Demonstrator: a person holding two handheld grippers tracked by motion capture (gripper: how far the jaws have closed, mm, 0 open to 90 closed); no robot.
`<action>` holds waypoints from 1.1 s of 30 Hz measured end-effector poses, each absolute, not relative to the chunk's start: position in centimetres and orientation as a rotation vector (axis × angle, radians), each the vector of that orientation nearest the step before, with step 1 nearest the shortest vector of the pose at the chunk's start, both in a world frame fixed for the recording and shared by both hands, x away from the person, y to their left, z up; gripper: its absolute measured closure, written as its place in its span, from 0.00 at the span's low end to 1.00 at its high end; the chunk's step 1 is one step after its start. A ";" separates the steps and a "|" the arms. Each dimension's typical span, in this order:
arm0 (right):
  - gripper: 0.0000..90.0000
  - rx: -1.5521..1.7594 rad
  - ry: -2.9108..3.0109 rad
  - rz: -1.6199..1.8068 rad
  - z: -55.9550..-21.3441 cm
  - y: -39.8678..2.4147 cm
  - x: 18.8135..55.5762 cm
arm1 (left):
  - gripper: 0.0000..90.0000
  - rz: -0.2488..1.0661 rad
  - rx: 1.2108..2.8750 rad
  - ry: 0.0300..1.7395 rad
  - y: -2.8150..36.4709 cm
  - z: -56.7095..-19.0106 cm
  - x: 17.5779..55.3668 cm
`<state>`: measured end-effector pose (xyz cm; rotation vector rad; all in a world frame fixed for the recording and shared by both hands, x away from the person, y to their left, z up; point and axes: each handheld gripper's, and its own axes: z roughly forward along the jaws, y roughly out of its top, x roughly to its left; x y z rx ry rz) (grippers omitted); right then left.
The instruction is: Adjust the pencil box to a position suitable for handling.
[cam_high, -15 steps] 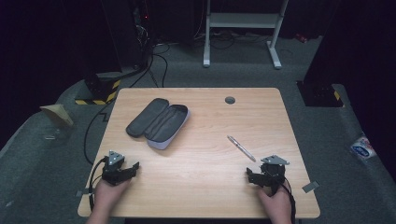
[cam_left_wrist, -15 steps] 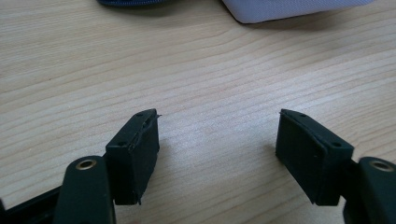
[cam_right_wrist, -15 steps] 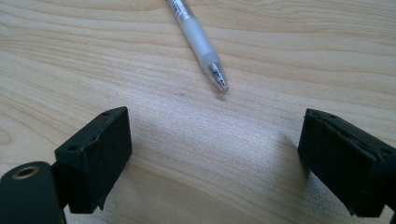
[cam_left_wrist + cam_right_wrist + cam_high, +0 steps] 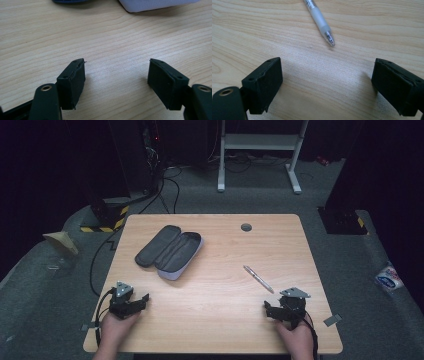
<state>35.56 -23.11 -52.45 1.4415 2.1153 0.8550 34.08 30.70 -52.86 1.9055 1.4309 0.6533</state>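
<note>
High view has my left gripper (image 4: 145, 298) resting low near the table's (image 4: 220, 330) front left corner, jaws spread with nothing between them, and the open pencil case (image 4: 170, 251) lies ahead of it, apart. Near the front right corner I hold my right gripper (image 4: 267, 309) spread wide and empty too; the pen (image 4: 319, 18) lies just ahead of its jaws, tip toward them, not touching.

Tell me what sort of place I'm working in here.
Probably a lab or recording studio: a lone wooden table on grey carpet, dark surroundings, cables trailing to equipment behind, and a white stand frame beyond.
</note>
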 end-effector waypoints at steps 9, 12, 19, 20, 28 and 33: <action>0.12 1.433 2.126 0.861 -52.4 -23.3 35.1 | 0.40 0.647 1.918 1.409 30.7 -52.8 34.0; 0.13 1.425 2.130 0.864 -52.4 -23.4 34.9 | 0.42 0.637 1.924 1.421 30.7 -52.6 34.1; 0.13 1.424 2.132 0.866 -52.4 -23.5 34.8 | 0.45 0.631 1.918 1.378 30.2 -52.1 33.8; 0.13 1.424 2.132 0.866 -52.4 -23.5 34.8 | 0.46 0.631 1.918 1.378 30.2 -52.1 33.8; 0.13 1.425 2.132 0.866 -52.4 -23.5 34.8 | 0.47 0.664 1.878 1.340 29.9 -50.9 33.3; 0.13 1.421 2.132 0.867 -52.4 -23.5 34.8 | 0.47 0.655 1.859 1.335 29.8 -50.5 33.2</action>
